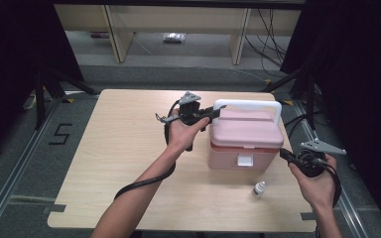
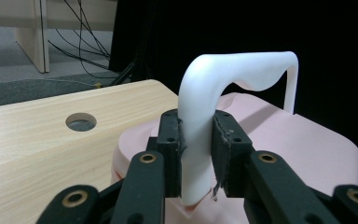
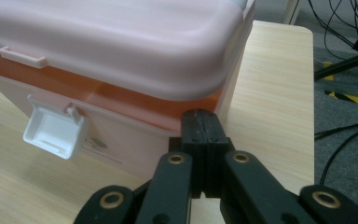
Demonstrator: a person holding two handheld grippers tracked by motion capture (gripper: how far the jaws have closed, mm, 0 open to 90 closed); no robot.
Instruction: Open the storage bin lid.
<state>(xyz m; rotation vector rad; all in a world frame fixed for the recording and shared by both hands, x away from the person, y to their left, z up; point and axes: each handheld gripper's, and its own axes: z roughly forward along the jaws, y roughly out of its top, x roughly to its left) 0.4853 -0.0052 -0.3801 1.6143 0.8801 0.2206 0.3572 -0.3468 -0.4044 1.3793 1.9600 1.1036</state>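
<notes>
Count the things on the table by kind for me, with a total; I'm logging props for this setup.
Pink box with white handle: 1
Small dropper bottle: 1
Hand-held tools: 2, the left tool shut on the handle, the right tool shut with nothing in it, by the box's corner
Total: 4

1. The box (image 1: 245, 141) stands on the table (image 1: 124, 148), right of centre.
2. The handle (image 1: 248, 105) rises from the box's far side.
3. The left gripper (image 1: 213, 113) is at the handle's left end.
4. The right gripper (image 1: 284, 153) is at the box's right near corner, apparently touching.
5. The bottle (image 1: 258, 189) lies in front of the box.
</notes>
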